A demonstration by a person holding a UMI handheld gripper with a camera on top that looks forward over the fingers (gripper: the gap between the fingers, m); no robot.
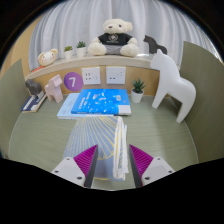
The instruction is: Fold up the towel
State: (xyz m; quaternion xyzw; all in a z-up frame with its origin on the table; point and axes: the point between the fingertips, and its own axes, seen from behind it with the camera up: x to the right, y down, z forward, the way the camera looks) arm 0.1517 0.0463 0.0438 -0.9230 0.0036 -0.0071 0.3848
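A pale striped towel (119, 146) shows as a narrow upright fold of cloth between my fingers, running from just ahead of them back toward the gripper's body. My gripper (114, 162) is open: the pink pads (86, 158) stand to either side of the fold with a gap on each side. The fold's lower end is hidden behind the gripper. The grey-green table surface (60, 135) lies under and ahead of it.
A blue and white flat item (95, 102) lies just beyond the towel. A white horse figure (176, 86) stands at the right. A shelf behind holds a teddy bear (113, 40), a black horse (152, 44) and small plants. A purple disc marked 7 (72, 81) leans at the back.
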